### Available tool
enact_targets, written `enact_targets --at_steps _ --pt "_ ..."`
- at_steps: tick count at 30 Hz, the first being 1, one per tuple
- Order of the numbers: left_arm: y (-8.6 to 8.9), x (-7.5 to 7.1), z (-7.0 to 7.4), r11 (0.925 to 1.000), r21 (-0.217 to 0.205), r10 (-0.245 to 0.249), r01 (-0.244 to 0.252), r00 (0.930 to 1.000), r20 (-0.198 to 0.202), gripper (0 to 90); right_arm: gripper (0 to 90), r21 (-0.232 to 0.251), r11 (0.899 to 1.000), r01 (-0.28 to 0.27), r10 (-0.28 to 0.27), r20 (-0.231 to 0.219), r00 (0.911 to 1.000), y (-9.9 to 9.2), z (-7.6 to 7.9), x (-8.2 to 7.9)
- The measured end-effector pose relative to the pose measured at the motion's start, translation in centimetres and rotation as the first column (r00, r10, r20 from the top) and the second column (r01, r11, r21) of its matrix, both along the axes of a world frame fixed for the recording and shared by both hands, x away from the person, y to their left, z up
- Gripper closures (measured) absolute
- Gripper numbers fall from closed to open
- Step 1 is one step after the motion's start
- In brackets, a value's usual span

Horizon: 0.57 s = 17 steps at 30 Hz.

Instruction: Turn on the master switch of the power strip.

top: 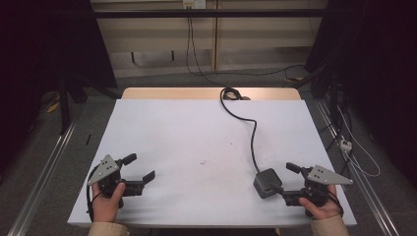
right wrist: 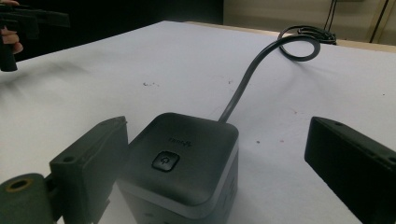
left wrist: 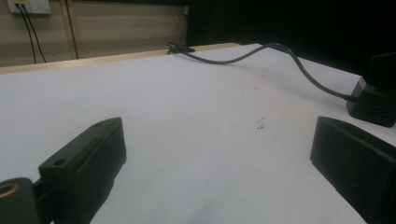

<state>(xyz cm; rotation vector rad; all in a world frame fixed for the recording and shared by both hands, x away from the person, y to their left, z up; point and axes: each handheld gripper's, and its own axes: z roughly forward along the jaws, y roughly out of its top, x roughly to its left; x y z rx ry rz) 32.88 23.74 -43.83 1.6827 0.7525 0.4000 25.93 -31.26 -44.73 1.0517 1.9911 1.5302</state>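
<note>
From the high view, the dark grey cube-shaped power box (top: 267, 182) with its black cable (top: 252, 140) is sitting near the white table (top: 187, 132) front edge, beside the right gripper (top: 290, 183). The left gripper (left wrist: 219, 172) is idling, jaws spread. In the right gripper view, spread jaws are flanking the box, ungrasped; closing probably comes next.

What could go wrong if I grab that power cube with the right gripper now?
The right gripper is open around the power cube, which sits off-centre near one jaw, so closing may twist or push it. Its cable trails loosely across the table; lifting could drag or snag it.
</note>
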Motion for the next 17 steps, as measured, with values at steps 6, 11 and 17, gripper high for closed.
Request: enact_targets --at_steps 6,11,17 --pt "-0.04 0.02 -0.04 1.0 0.004 0.002 -0.002 1.0 -0.005 3.3 5.3 0.0 1.0 -0.003 0.003 0.004 1.0 -0.18 0.0 -0.03" --pt "-0.05 0.04 -0.09 1.0 0.008 0.0 0.001 1.0 -0.009 3.3 5.2 -0.002 1.0 -0.009 0.009 0.004 1.0 -0.15 0.0 -0.05" --pt "-0.22 0.13 -0.18 0.9998 0.02 -0.002 0.002 0.9999 -0.013 3.3 5.2 0.001 1.0 -0.011 0.011 0.006 0.9999 -0.09 0.05 -0.08"
